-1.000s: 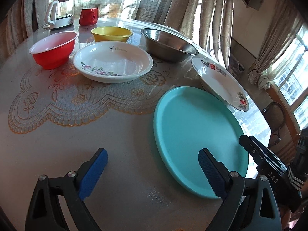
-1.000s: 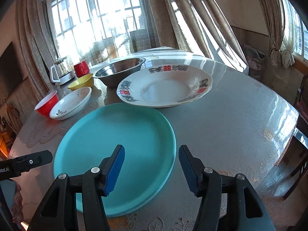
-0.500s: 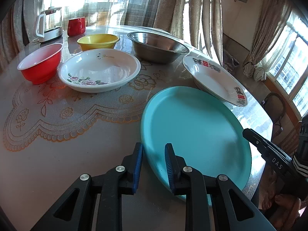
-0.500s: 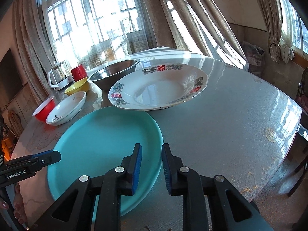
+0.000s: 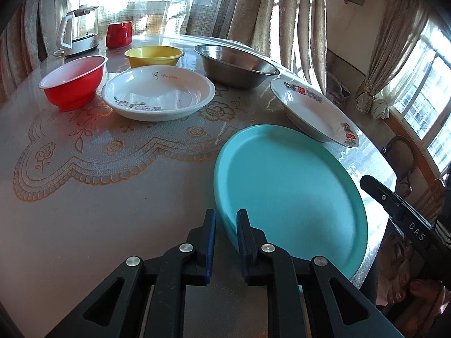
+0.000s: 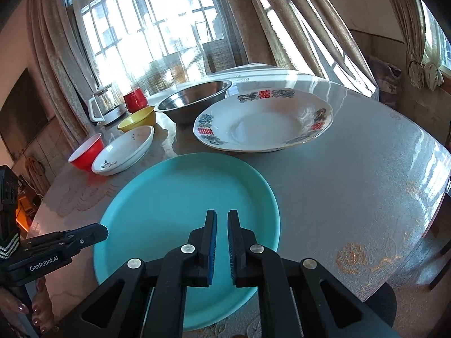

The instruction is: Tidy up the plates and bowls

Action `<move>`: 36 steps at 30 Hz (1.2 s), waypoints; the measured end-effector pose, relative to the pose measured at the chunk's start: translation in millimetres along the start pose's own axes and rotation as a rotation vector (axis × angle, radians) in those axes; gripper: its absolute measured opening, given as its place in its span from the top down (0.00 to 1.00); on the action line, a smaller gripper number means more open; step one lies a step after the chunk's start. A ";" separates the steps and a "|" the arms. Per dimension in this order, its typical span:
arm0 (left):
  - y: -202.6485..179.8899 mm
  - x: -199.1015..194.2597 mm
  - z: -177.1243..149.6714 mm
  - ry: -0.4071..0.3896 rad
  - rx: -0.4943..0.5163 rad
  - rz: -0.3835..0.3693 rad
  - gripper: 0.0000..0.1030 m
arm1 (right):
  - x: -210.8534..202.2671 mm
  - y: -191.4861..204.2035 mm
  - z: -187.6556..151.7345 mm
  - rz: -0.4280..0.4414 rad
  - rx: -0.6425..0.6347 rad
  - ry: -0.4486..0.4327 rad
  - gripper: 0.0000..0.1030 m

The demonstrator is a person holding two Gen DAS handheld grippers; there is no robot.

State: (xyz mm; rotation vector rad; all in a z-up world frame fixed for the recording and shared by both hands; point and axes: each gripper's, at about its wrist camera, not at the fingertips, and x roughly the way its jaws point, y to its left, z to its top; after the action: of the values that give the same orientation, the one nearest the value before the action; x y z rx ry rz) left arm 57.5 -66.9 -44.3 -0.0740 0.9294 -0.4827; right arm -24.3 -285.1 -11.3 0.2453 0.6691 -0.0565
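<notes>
The left gripper point(image 5: 226, 219) and right gripper point(image 6: 222, 219) have both just been closing; their jaws stand nearly together with nothing between them, above the teal plate point(image 5: 293, 186) on the table point(image 5: 112, 211). Beyond, the red-patterned white plate point(image 6: 265, 121) — then steel bowl point(image 5: 236, 64), floral dish point(image 5: 157, 95), red bowl point(image 5: 73, 80), yellow bowl point(image 5: 153, 55).

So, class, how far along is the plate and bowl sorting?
Done: nothing; teal plate, flowered plate, red-patterned plate, steel bowl, red bowl and yellow bowl sit unstacked on the table. In hand: nothing clearly; left gripper shut at the teal rim, right gripper's jaws have just been closing, empty, above it. Left: all the stacking.
</notes>
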 end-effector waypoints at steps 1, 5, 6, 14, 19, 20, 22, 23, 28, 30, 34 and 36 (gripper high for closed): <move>1.9 -0.3 0.2 -0.002 -0.011 0.000 0.82 | -4.6 -2.5 2.5 -0.021 -0.005 -0.019 0.81; 5.6 -0.5 2.9 -0.007 -0.038 -0.015 0.67 | 0.4 -21.9 11.2 -0.063 0.047 0.018 0.74; 4.1 -0.5 3.3 -0.007 -0.029 -0.013 0.64 | 4.4 -25.8 11.0 -0.049 0.058 0.039 0.74; -7.0 2.7 0.1 -0.023 0.070 0.062 0.86 | 24.7 -28.7 -3.7 0.012 0.096 0.111 0.80; -0.3 -3.2 -2.2 -0.032 0.065 0.076 0.87 | 21.5 -22.1 -6.5 0.012 0.084 0.124 0.84; 2.2 -5.7 -2.7 -0.035 0.059 0.076 0.87 | 20.9 -21.1 -6.9 0.021 0.091 0.127 0.85; 6.3 -12.5 -5.0 -0.045 0.050 0.082 0.87 | 19.2 -17.0 -7.8 0.032 0.083 0.133 0.85; 9.0 -15.7 -6.2 -0.050 0.048 0.088 0.86 | 18.1 -13.4 -8.4 0.036 0.078 0.133 0.85; 32.5 -28.4 -14.1 -0.047 -0.008 0.117 0.86 | 16.6 6.4 -8.7 0.081 0.051 0.140 0.85; 43.4 -33.9 -18.1 -0.051 -0.029 0.137 0.86 | 19.2 18.0 -8.7 0.102 0.033 0.148 0.85; 67.3 -46.0 -24.9 -0.061 -0.069 0.184 0.86 | 26.4 46.0 -9.1 0.145 -0.012 0.161 0.85; 80.3 -52.4 -27.5 -0.068 -0.095 0.208 0.86 | 31.5 61.1 -9.4 0.172 -0.031 0.170 0.85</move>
State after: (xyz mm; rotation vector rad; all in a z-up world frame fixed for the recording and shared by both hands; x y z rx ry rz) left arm 39.3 31.1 -42.9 -0.0785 0.8819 -0.2418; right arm 2.7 -222.7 -25.3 0.2793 0.8150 0.1404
